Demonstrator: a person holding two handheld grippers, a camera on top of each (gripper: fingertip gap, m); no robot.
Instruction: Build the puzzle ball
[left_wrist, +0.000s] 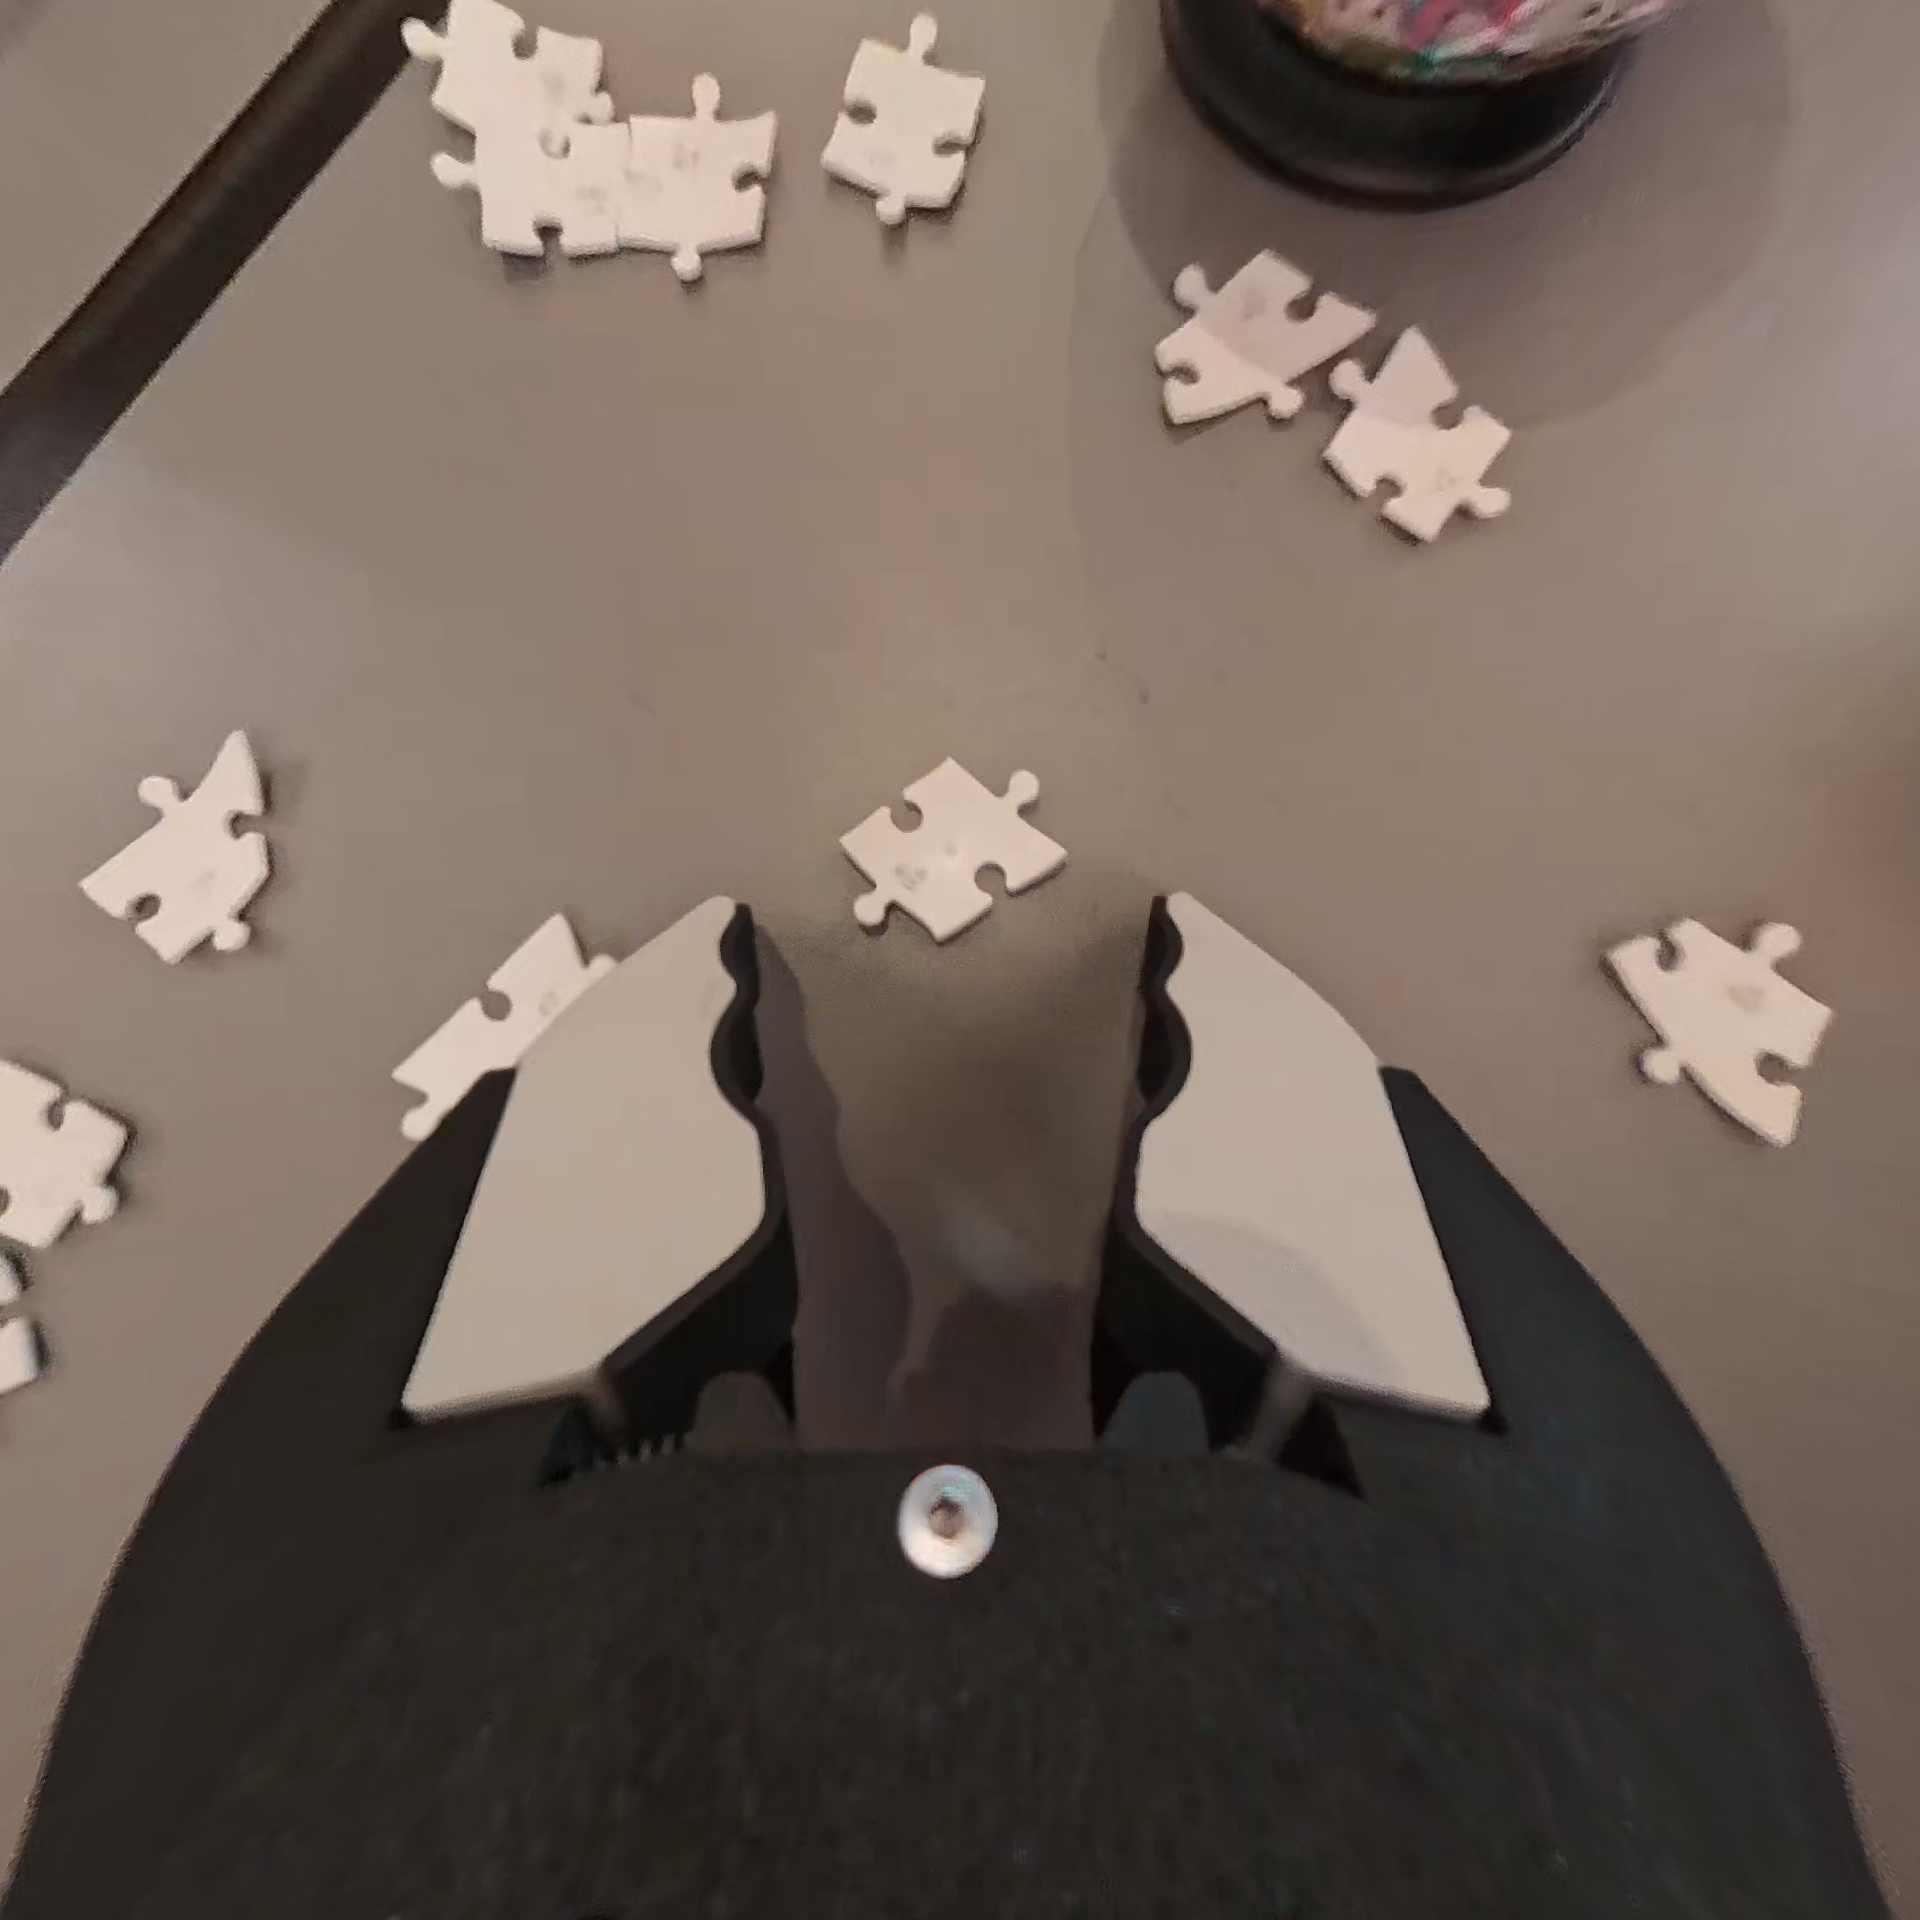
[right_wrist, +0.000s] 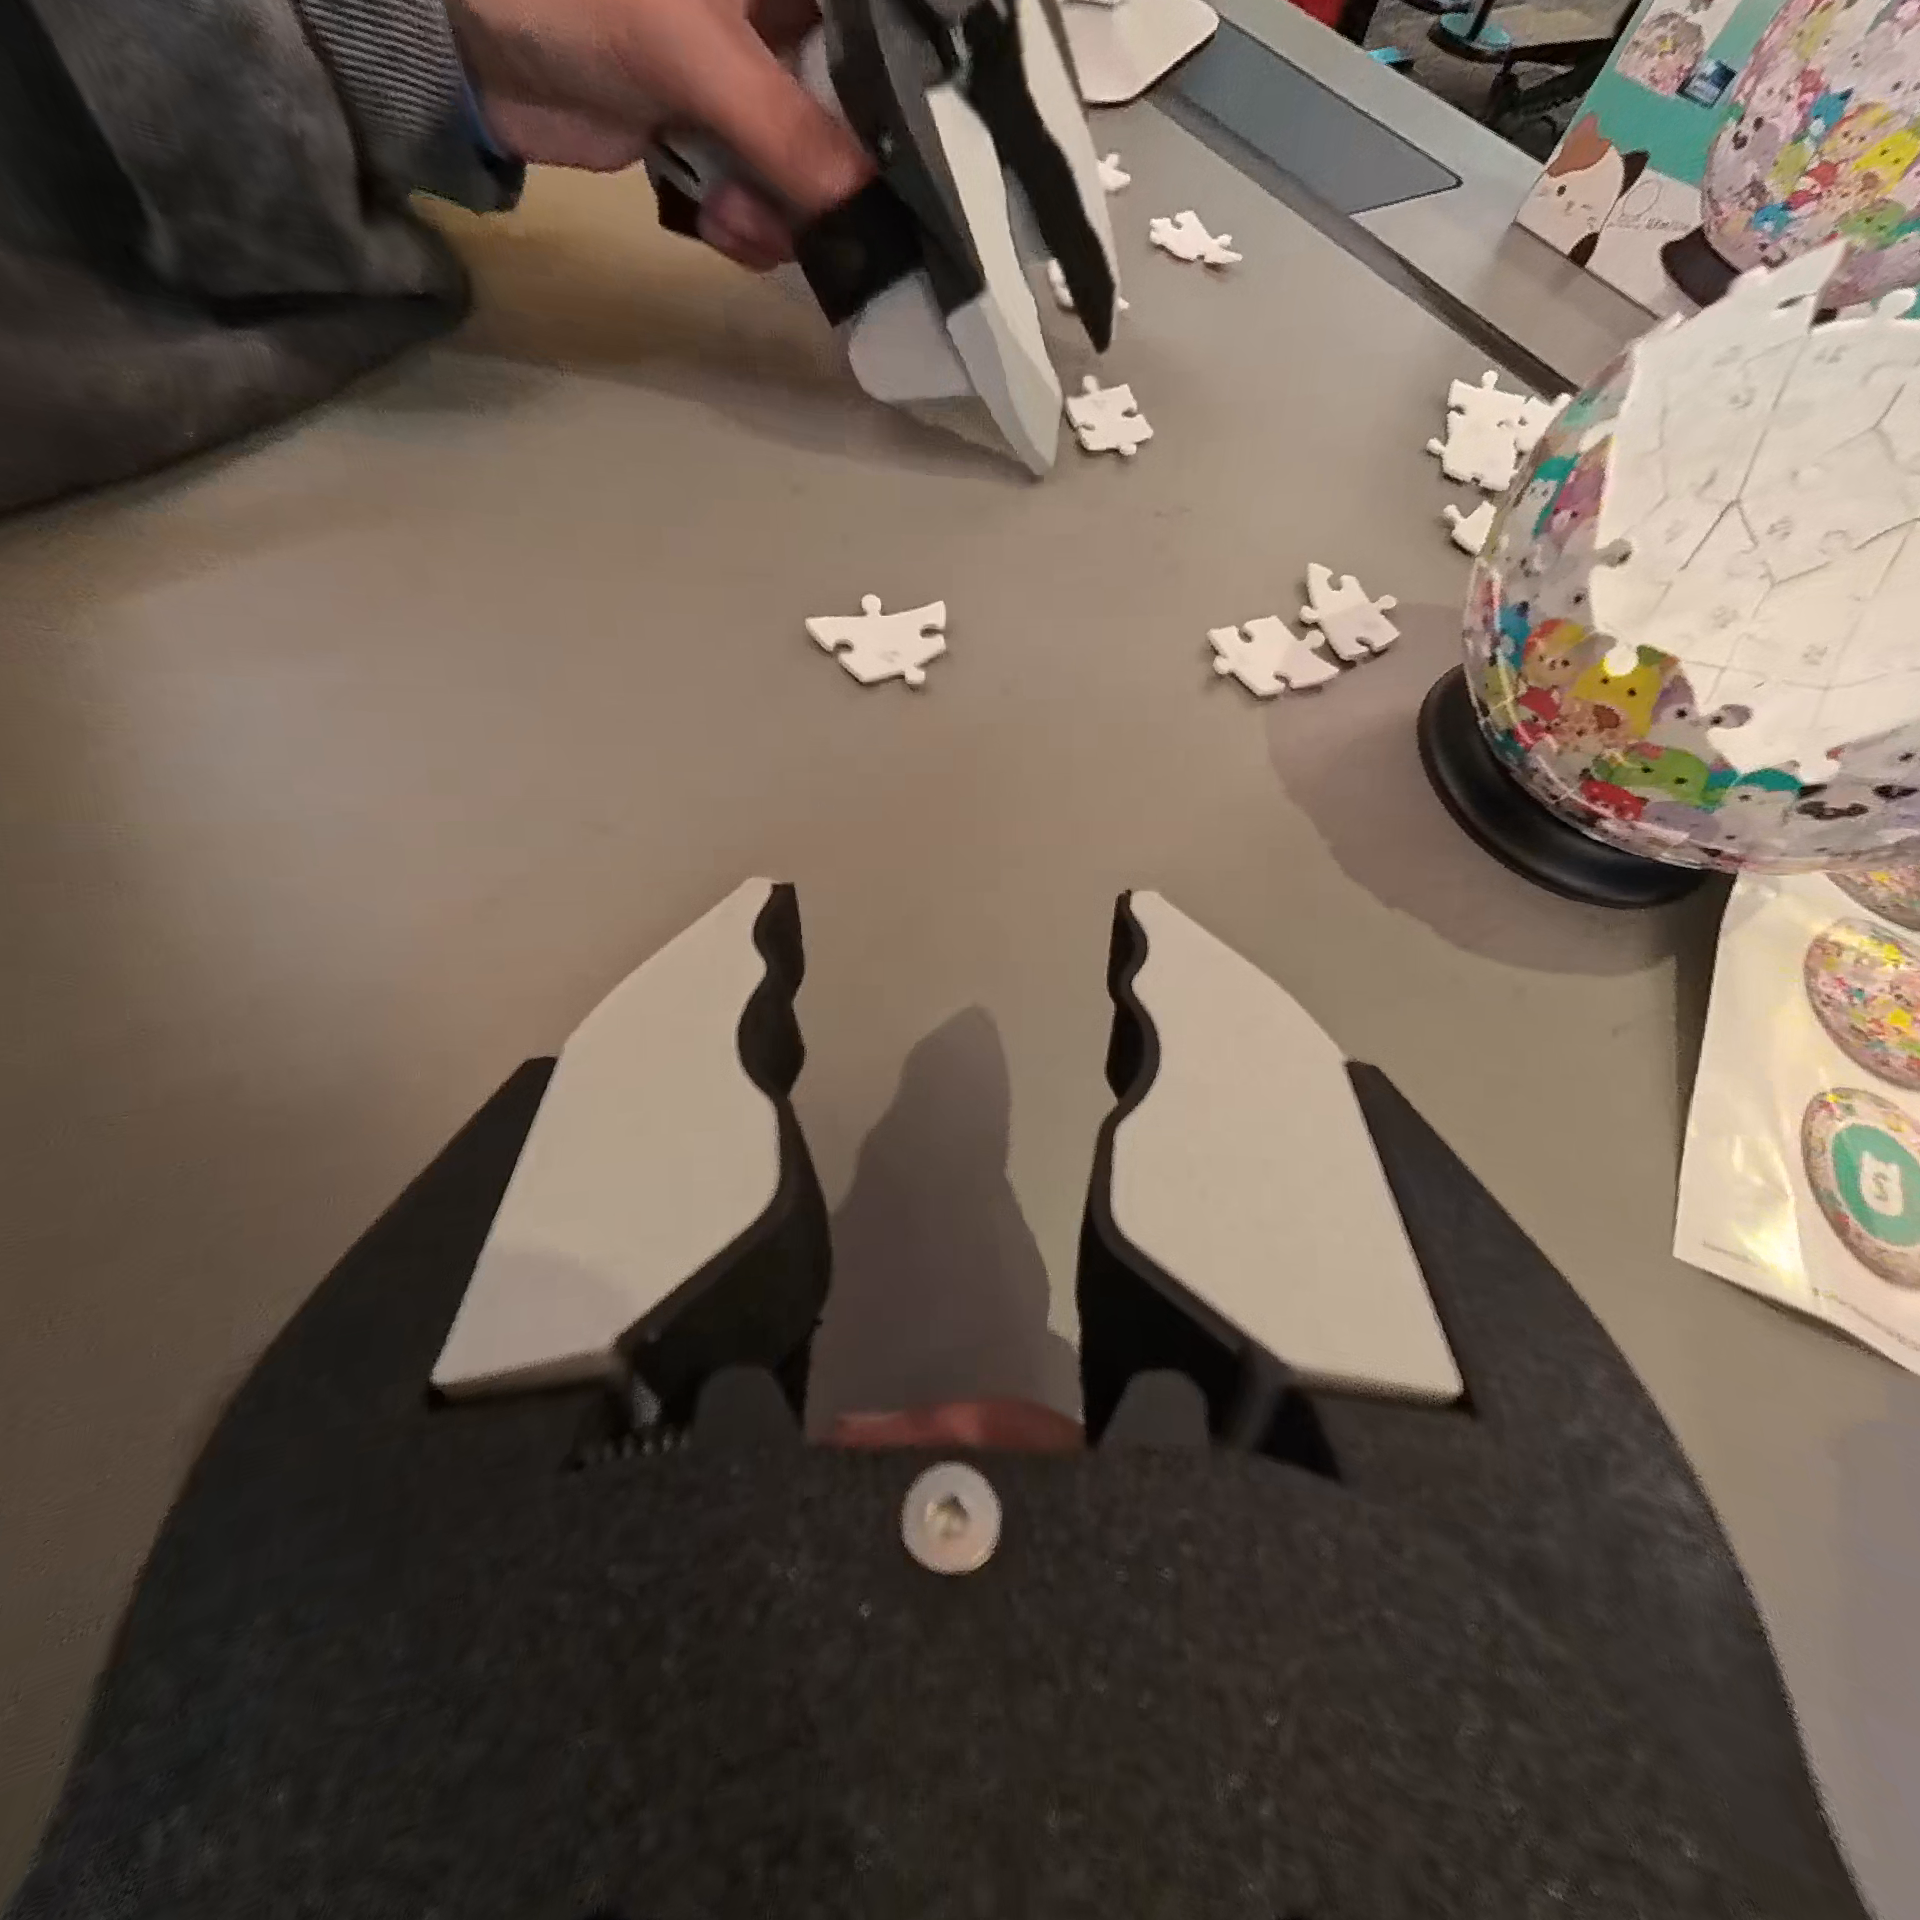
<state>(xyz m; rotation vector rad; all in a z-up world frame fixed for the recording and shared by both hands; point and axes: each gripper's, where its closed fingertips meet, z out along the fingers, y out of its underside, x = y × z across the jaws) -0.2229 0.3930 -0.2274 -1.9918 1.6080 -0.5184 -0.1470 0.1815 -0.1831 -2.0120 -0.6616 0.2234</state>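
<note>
With both the left tongs (left_wrist: 948, 914) and right tongs (right_wrist: 958, 899) apart and empty, the flat white puzzle piece (left_wrist: 951, 847) just ahead on the grey table (left_wrist: 623, 582) should be pinched by its edges, then carried to the half-built colourful puzzle ball (right_wrist: 1704, 623) on its black ring stand (right_wrist: 1538, 842).

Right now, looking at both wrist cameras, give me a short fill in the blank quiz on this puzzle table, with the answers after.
1. The half-built puzzle ball sits on a round ____ stand.
2. The loose puzzle pieces on the grey table lie with their ____ backs showing.
3. The left gripper is open and holds ____.
4. The right gripper has its jaws ____, with bare table between them.

Answers: black; white; nothing; open
</note>
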